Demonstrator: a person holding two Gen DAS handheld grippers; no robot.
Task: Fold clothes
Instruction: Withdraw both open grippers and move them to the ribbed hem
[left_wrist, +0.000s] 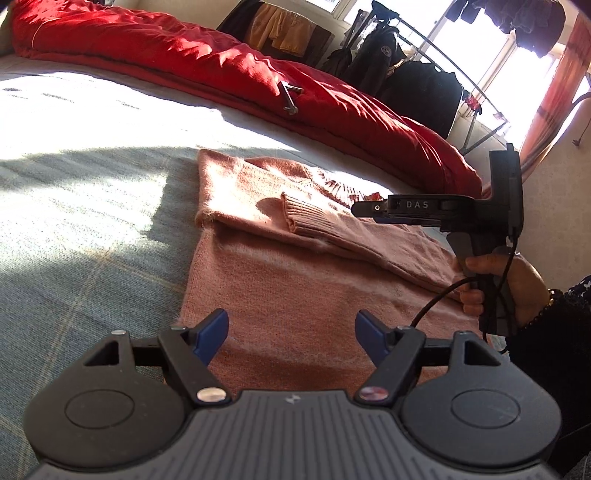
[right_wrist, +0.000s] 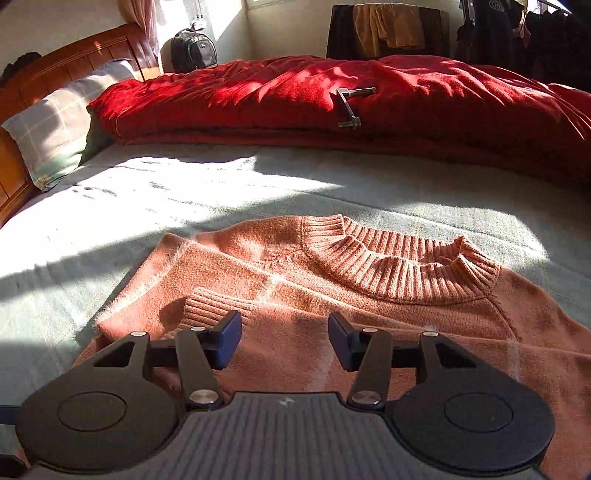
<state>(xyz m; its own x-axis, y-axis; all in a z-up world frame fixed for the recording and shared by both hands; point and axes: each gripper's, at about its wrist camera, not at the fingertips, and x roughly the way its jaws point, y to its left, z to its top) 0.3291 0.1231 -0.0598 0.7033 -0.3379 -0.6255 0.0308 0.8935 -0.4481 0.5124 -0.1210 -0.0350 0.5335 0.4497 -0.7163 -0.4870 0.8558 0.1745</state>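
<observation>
The salmon-pink knitted sweater (right_wrist: 369, 295) is lying flat on the pale checked bed cover (right_wrist: 184, 192), ribbed collar (right_wrist: 399, 266) pointing toward the folded red quilt (right_wrist: 332, 96). One sleeve is lying folded across the chest, its ribbed cuff (right_wrist: 207, 306) resting near the sweater's centre.

Risks, judged from this state:
- The folded sleeve is resting loose. A gripper dragging across the knit would be pulling the cuff back out of place.
- The fuzzy knit is liable to snag on a finger edge, lifting two layers instead of one.
- The cable hanging from the right gripper is trailing over the sweater and could be catching the fabric.

Fingers:
- Left gripper (left_wrist: 291, 336): fingers are standing spread wide, hovering above the sweater's lower body near the hem. Nothing is sitting between them; contact with the fabric is not showing.
- Right gripper (right_wrist: 284, 339): fingers are standing moderately apart, holding nothing, positioned just beside the cuff. In the left wrist view the person's hand (left_wrist: 517, 288) is gripping its handle above the sweater's right side.
</observation>
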